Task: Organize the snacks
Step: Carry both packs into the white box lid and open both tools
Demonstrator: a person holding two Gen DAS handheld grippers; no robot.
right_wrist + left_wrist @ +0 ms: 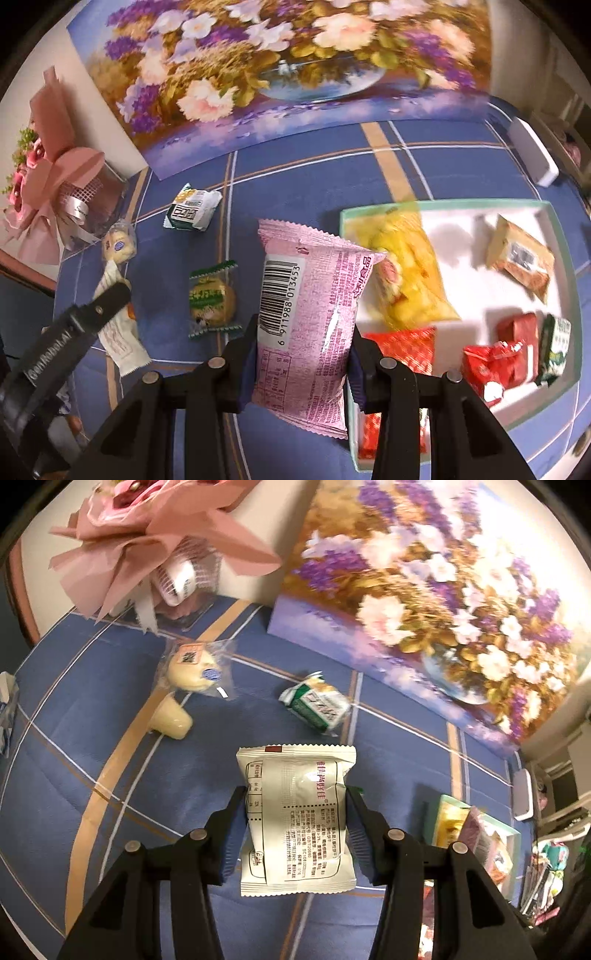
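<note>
My left gripper (295, 794) is shut on a cream white snack packet (295, 819) and holds it above the blue checked tablecloth (92, 738). My right gripper (303, 332) is shut on a pink snack packet (310, 325), held just left of the white box (480, 229) with a green rim. The box holds a yellow bag (406, 266), a tan packet (521, 258), red packets (498, 354) and a green-white one (554, 343). Loose on the cloth lie a green-white packet (317, 705), also in the right wrist view (192, 212), a clear-wrapped bun (192, 670) and a round green-wrapped cake (212, 299).
A large flower painting (424, 602) leans along the back. A pink bouquet (147, 528) stands at the back left. A pale cream cup-shaped item (173, 720) lies on the cloth. The left gripper's arm (59, 343) crosses the right view's lower left. Clutter sits beyond the table's right edge (546, 867).
</note>
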